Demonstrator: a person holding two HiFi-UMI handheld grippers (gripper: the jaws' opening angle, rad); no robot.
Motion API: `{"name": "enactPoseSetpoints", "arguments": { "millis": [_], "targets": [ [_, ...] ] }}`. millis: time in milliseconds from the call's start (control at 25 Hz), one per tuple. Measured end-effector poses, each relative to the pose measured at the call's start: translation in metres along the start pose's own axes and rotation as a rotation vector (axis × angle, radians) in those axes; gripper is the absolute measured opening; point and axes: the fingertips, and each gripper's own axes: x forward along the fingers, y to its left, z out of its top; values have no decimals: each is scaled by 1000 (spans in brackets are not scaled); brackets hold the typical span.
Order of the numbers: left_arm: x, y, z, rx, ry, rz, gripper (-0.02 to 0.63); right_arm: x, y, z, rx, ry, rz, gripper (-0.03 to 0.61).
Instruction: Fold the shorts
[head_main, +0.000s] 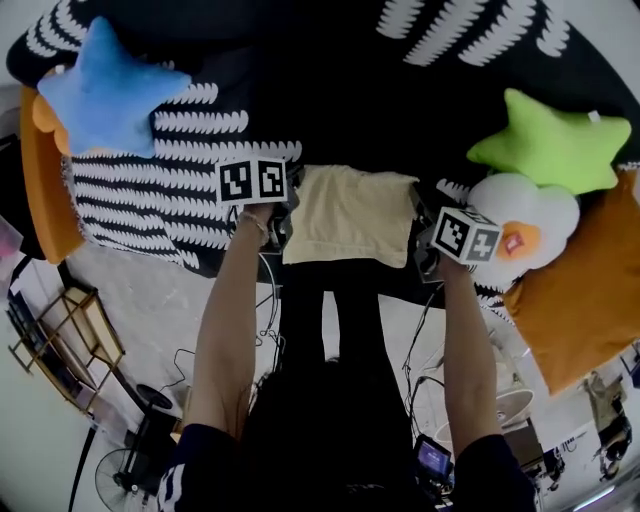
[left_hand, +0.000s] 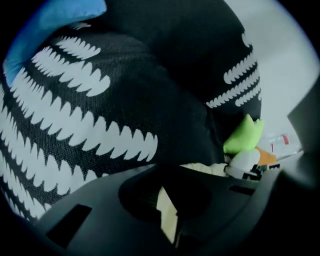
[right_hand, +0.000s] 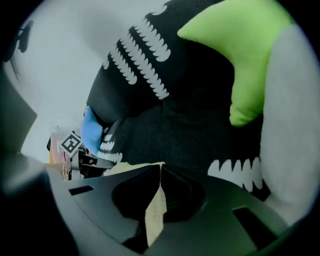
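Note:
Cream shorts (head_main: 348, 215) lie folded into a rough rectangle on a black blanket with white feather marks (head_main: 180, 180), near its front edge. My left gripper (head_main: 285, 218) is at the shorts' left edge and my right gripper (head_main: 425, 248) at their right edge. In the left gripper view the jaws (left_hand: 167, 187) are closed, with a strip of cream fabric (left_hand: 168, 215) pinched between them. The right gripper view shows the same: jaws (right_hand: 160, 170) together on a strip of cream cloth (right_hand: 156, 212).
A blue star pillow (head_main: 105, 85) sits at the back left, a green star pillow (head_main: 555, 145) and a white flower pillow (head_main: 525, 230) at the right. Orange cushions (head_main: 575, 290) flank both sides. Cables and a fan (head_main: 130, 470) lie on the floor below.

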Motion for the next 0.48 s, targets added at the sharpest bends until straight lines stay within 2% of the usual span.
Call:
{"name": "enactPoseSetpoints", "arguments": {
  "millis": [120, 240, 320, 400, 440, 480],
  "targets": [
    [-9, 1, 24, 72, -127, 49, 0, -2, -4, 38, -24, -65, 19, 21],
    [-26, 25, 56, 59, -263, 154, 0, 6, -25, 67, -50, -55, -12, 23],
    [-30, 29, 66, 110, -283, 181, 0, 18, -38, 73, -84, 15, -34, 29],
    [-29, 17, 66, 198, -276, 158, 2, 27, -49, 74, -132, 74, -81, 60],
    [-27, 11, 63, 231, -274, 151, 2, 28, -54, 75, -145, 82, -105, 122],
    [-25, 7, 60, 251, -274, 154, 3, 27, -56, 78, -144, 68, -119, 152]
  ]
}}
